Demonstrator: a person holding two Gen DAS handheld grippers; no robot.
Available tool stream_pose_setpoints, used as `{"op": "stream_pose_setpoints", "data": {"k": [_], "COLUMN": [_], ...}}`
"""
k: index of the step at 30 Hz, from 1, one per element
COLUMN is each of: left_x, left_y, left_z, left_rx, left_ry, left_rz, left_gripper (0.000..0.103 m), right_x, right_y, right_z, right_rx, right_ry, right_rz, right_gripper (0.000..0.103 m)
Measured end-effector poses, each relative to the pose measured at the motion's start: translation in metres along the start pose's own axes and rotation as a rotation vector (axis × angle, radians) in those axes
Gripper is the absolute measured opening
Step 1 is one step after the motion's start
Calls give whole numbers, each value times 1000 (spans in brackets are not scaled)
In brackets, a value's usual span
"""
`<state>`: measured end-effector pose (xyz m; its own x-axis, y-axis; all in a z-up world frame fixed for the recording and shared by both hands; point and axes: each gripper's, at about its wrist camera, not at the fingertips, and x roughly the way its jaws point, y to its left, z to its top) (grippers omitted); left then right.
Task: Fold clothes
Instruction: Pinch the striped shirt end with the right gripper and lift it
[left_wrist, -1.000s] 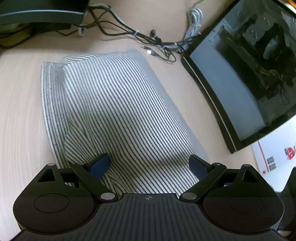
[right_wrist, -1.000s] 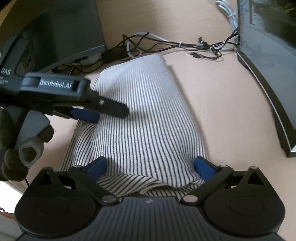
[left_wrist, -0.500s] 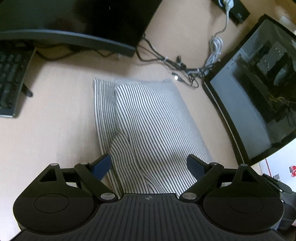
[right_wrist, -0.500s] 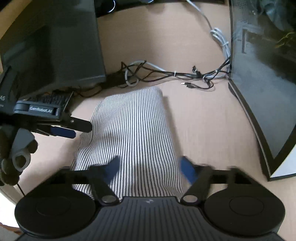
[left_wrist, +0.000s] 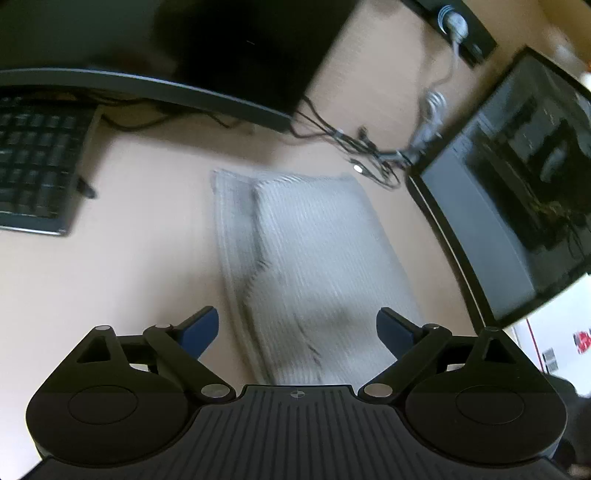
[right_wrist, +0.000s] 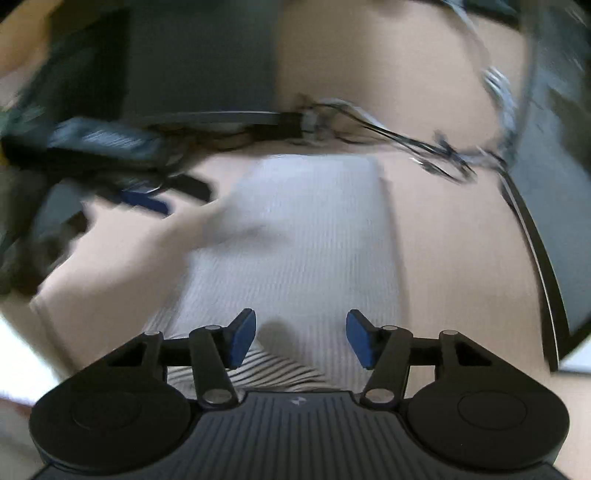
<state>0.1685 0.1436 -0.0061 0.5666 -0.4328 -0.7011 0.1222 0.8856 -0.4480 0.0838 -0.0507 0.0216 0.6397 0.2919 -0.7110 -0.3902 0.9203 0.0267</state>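
A folded white garment with thin dark stripes (left_wrist: 314, 266) lies flat on the beige desk. It also shows in the right wrist view (right_wrist: 295, 251). My left gripper (left_wrist: 297, 328) is open and empty, held above the garment's near end. My right gripper (right_wrist: 301, 338) is open and empty, its jaws partly drawn in, above the garment's near edge. The left gripper (right_wrist: 110, 184) also appears blurred at the left of the right wrist view, off the cloth.
A keyboard (left_wrist: 33, 162) lies at the left. A dark monitor base (left_wrist: 147, 88) stands behind the garment. A tangle of cables (left_wrist: 369, 158) lies at its far end. A computer case with a glass side (left_wrist: 517, 206) stands at the right.
Both grippers have lifted up and back from the garment, which stays flat on the desk. The right gripper's jaws have narrowed. Both views are now motion-blurred.
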Motion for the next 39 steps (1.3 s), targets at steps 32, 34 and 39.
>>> {"op": "stream_pose_setpoints", "data": {"k": [32,34,39], "left_x": [-102,-100,-59], "left_y": [-45,-67,-112], "left_z": [-114,-124,-138], "left_rx": [138,351,809], "left_ry": [-298,-297,-222], "left_rz": [368,363,362], "left_gripper": [103,103,103], "right_x": [41,38,47], "right_y": [34,17,-36], "right_z": [1,22,57], "right_rx": [-596,-411,13], "right_ry": [-14,34,133], "right_rz": [242,310,455], "right_gripper": [35,26,24]}}
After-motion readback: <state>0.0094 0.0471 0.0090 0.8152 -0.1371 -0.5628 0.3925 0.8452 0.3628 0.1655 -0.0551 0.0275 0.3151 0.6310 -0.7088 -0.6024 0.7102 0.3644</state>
